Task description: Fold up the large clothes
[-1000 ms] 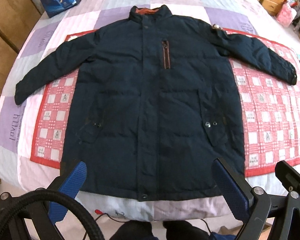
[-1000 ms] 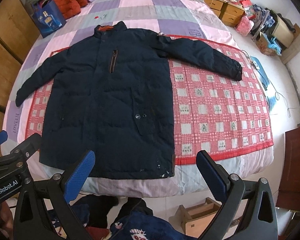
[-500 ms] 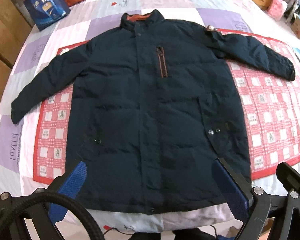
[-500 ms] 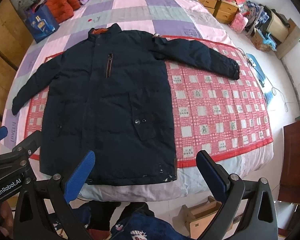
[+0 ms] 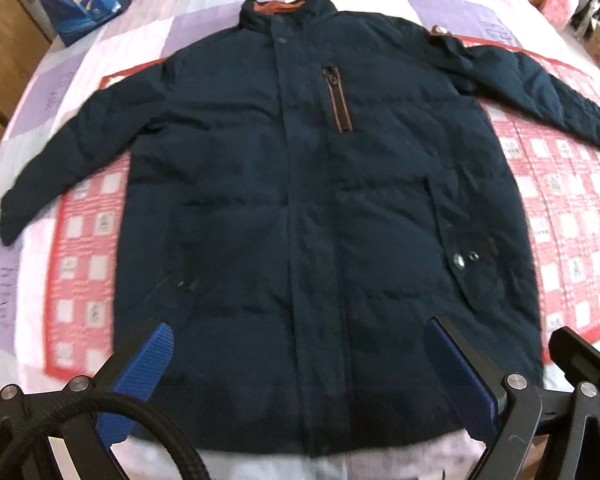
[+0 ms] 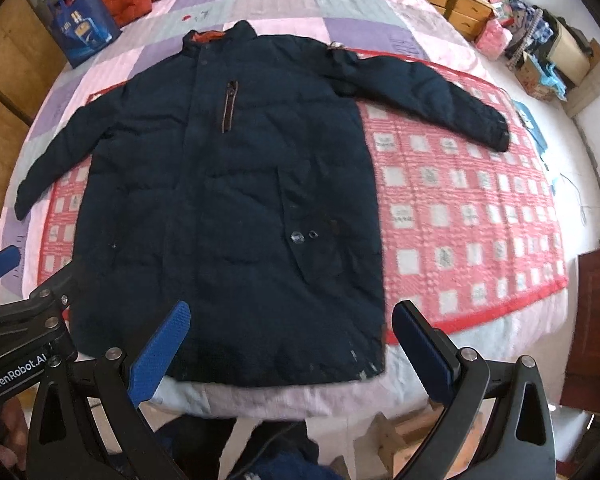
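Jacket lies flat on bed, collar far, hem toward me, long axis straight ahead. Left tool above hem middle, right tool nearer right hem corner. Both wide open, empty.

Both your wrist cameras look down from the foot of the bed toward its head; the left sits nearer, and both share the spread jacket.
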Action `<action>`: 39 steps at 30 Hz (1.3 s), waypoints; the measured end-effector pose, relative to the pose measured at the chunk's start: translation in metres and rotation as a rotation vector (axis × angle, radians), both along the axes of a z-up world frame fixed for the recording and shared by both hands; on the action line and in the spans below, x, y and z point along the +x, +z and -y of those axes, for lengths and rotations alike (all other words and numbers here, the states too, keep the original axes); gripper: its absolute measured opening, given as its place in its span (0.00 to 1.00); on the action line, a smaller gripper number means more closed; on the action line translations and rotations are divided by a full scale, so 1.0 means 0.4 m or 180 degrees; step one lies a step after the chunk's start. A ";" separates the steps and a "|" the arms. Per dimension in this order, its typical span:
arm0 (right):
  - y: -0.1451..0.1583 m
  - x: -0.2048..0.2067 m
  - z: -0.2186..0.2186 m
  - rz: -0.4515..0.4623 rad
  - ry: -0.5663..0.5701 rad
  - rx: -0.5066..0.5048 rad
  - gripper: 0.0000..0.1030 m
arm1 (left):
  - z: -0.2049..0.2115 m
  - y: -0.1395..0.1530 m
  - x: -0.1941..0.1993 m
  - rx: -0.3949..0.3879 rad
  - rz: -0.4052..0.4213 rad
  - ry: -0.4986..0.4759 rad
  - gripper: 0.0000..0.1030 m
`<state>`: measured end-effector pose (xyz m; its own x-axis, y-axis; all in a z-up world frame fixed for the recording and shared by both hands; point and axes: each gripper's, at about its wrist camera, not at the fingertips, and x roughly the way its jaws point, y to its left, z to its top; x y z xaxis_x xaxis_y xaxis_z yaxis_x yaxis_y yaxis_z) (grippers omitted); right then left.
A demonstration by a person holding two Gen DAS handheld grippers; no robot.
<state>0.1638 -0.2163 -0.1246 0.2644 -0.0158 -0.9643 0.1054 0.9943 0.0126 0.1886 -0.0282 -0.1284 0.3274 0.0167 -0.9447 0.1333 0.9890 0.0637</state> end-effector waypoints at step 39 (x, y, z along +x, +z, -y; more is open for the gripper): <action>-0.463 0.265 0.086 0.0845 0.0990 -0.0366 1.00 | -0.298 -0.440 0.227 -0.0447 0.0661 -0.0110 1.00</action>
<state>0.2699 -0.2506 -0.3097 0.5124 0.0004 -0.8587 -0.1919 0.9748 -0.1141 0.2796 0.0911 -0.3042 0.5129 -0.1245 -0.8494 0.1656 0.9852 -0.0444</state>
